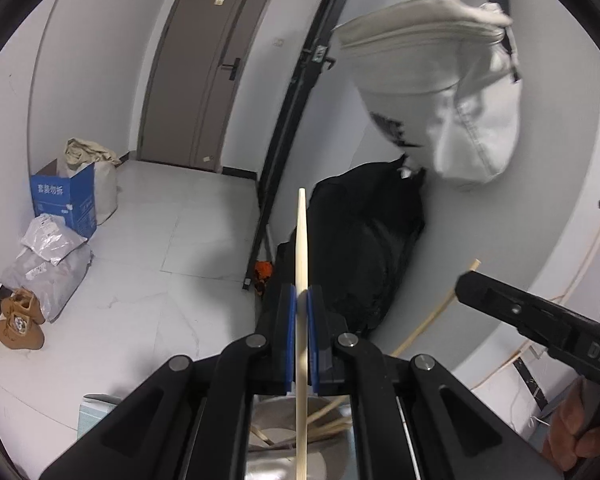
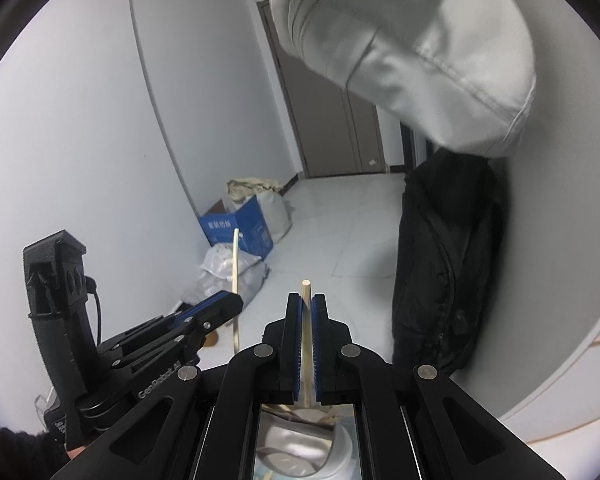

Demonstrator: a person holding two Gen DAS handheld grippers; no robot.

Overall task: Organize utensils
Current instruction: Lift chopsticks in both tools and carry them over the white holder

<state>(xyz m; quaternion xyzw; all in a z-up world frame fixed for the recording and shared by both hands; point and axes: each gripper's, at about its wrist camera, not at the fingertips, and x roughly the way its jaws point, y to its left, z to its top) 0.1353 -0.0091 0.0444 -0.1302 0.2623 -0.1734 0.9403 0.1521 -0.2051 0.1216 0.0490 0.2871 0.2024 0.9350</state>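
Note:
My left gripper (image 1: 301,300) is shut on a pale wooden chopstick (image 1: 302,240) that stands upright, its tip well above the blue pads. My right gripper (image 2: 307,304) is shut on a second wooden chopstick (image 2: 306,292) whose round end sticks out just past the fingertips. In the left wrist view the right gripper (image 1: 466,284) comes in from the right with its chopstick (image 1: 432,314) slanting. In the right wrist view the left gripper (image 2: 228,304) is at the left with its chopstick (image 2: 235,264). Below the left gripper a metal bowl (image 1: 276,432) holds several more chopsticks.
A white canvas bag (image 1: 440,92) hangs on the wall above a black bag (image 1: 364,248). A grey door (image 1: 204,68) is at the far end of the tiled floor. A blue box (image 1: 66,200), grey parcels (image 1: 48,264) and brown shoes (image 1: 20,320) lie at the left.

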